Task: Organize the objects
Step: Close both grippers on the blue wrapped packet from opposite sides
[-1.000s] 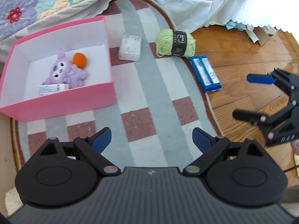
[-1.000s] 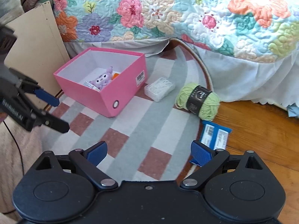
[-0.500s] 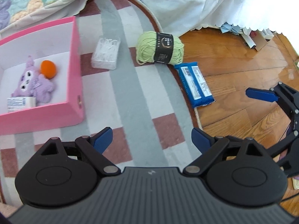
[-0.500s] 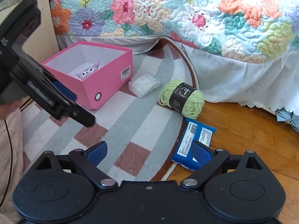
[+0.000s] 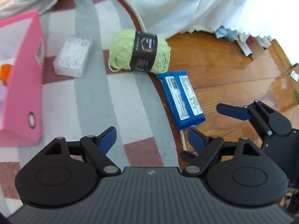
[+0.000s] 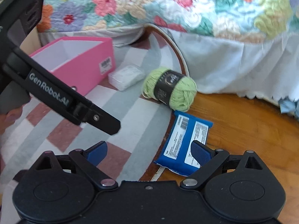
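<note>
A green yarn ball with a black band lies at the rug's edge. Beside it, a blue packet rests half on the wooden floor. A clear plastic box sits next to the pink box, which holds an orange object. My left gripper hovers over the rug in front of the packet, its jaws closing with nothing between them. My right gripper is open, its right fingertip over the packet's near end.
A bed with a floral quilt and white skirt borders the far side. The striped round rug meets the wooden floor. Small cardboard boxes sit under the bed at right.
Both grippers have sunk and come closer to the yarn and the blue packet. The left wrist view has swung right, pushing the pink box to the left edge. The left jaws have narrowed.
</note>
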